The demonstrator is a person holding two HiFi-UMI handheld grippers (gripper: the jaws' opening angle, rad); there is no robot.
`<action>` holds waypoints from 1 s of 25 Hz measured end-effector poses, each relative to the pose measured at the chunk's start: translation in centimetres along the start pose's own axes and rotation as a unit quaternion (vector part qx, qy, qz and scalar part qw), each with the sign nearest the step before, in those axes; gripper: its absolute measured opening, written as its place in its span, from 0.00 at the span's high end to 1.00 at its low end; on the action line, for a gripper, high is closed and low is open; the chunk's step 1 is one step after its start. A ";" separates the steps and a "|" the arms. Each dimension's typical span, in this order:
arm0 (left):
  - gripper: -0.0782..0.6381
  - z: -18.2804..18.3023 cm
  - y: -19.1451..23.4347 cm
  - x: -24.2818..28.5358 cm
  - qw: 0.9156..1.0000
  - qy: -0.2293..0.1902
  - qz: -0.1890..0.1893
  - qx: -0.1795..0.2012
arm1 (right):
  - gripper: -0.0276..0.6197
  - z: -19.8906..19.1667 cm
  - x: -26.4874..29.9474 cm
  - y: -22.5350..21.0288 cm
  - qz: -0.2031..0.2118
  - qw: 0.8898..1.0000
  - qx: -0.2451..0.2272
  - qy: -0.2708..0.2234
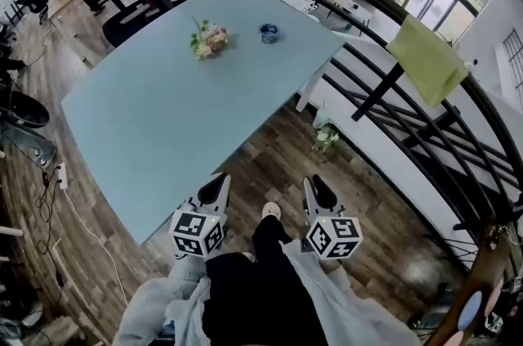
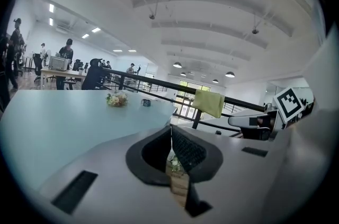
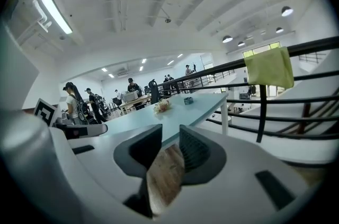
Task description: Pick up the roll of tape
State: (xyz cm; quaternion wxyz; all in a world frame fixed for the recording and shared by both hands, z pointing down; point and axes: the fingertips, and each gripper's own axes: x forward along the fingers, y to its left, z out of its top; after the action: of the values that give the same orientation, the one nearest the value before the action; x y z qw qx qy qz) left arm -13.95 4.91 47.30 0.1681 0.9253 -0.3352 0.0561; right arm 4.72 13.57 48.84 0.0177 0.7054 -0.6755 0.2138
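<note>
**The tape is far away, so get close first**

Both tools hang low by the person's legs, over the brown wood floor. The left gripper (image 2: pixel 170 135) has its jaws pressed together with nothing in them. The right gripper (image 3: pixel 170 144) has its jaws a little apart, and nothing is between them either. The jaws are dark and have bumpy pads.

Next comes the table (image 1: pixel 155 123). It is big, flat, smooth and pale blue.

Further on lies a small bunch of flowers (image 1: pixel 209 40), soft and pink and white. Just past it, near the far edge, is the roll of tape (image 1: pixel 269 33). It is a little dark blue ring lying flat.

I think the best way is to move up along the table until the ring is right in front. Open one tool wider. Put one jaw in the hole and one outside, then squeeze gently. Stay away from the flowers.

Far off, a yellow cloth (image 1: pixel 426 58) hangs limp on a black rail.
</note>
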 end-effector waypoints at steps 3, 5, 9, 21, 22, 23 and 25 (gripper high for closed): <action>0.87 1.0 0.7 2.3 1.000 -0.002 0.008 -0.004 | 0.71 1.6 2.4 -1.2 0.010 1.000 -0.004 0.000; 0.87 1.4 1.2 3.8 1.000 -0.001 0.014 -0.006 | 0.62 2.3 3.8 -2.0 0.011 1.000 -0.010 0.005; 0.87 2.1 1.8 6.7 1.000 0.000 0.022 -0.009 | 0.58 3.2 6.2 -3.8 0.015 0.999 -0.020 0.020; 0.87 3.4 2.0 13.3 0.999 -0.007 0.038 -0.003 | 0.56 4.8 11.8 -7.7 0.041 0.997 -0.034 0.055; 0.87 3.4 2.1 13.5 0.999 -0.008 0.042 -0.004 | 0.56 5.0 12.1 -7.9 0.045 0.997 -0.036 0.054; 0.87 3.4 2.2 13.8 0.999 -0.009 0.046 -0.005 | 0.56 5.1 12.4 -8.1 0.050 0.997 -0.037 0.052; 0.87 3.3 2.2 14.2 0.999 -0.012 0.052 -0.007 | 0.56 5.3 12.7 -8.5 0.059 0.996 -0.037 0.051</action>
State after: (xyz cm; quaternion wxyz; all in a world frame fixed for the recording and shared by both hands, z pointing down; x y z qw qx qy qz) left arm -4.46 -6.30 47.90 0.1672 0.9060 -0.3855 0.0517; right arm 14.29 0.60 50.38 0.0659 0.6517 -0.7215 0.2246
